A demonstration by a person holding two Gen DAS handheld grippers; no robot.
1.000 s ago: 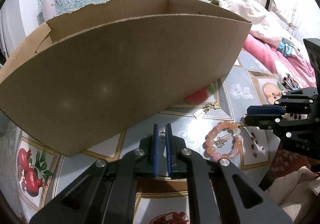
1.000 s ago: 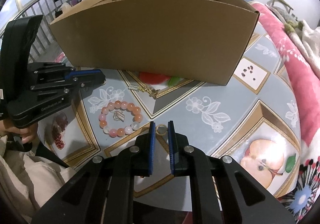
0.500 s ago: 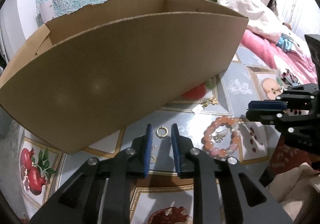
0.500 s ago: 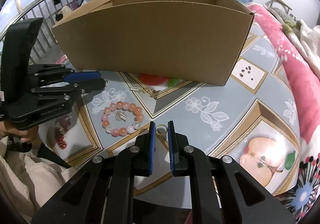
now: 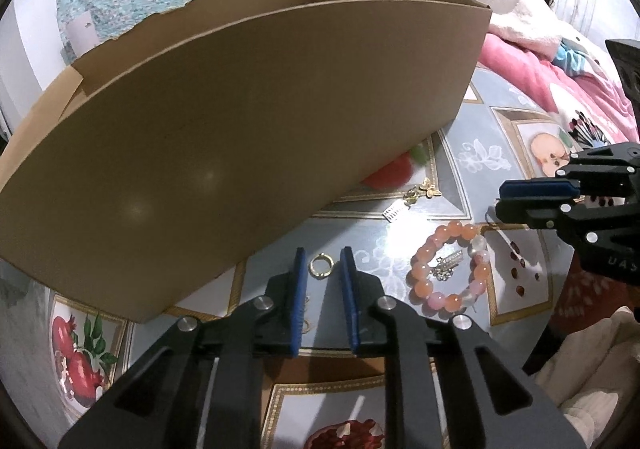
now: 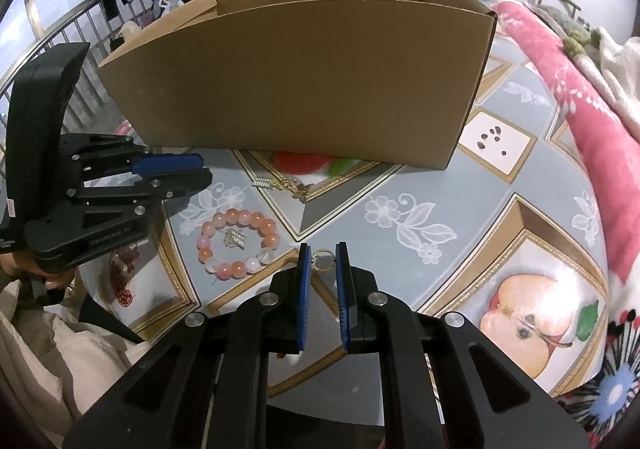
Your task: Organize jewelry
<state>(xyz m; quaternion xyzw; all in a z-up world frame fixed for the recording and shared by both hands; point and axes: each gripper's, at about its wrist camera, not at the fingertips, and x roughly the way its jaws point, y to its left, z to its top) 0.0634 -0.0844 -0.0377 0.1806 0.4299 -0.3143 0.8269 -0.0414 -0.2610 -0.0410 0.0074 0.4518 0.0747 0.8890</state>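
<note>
Left gripper (image 5: pixel 323 263) jaws just eased apart, gold ring (image 5: pixel 320 265) loose between them. Right gripper (image 6: pixel 322 260) jaws pinch another gold hoop (image 6: pixel 323 259), near the bead bracelet (image 6: pixel 239 243)

box (image 6: pixel 296 77): tall wall blocked the table's (image 6: pixel 472 217) far side
right of bracelet (image 6: pixel 237 241): cloth lay bare, free to pass
box front: small gold pieces (image 6: pixel 286 185) lay close below
right edge: pink blanket (image 6: pixel 592 121) bounded the table

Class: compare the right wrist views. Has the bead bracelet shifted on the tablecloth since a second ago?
No. The bead bracelet lies just below the white flower print, as before.
</note>
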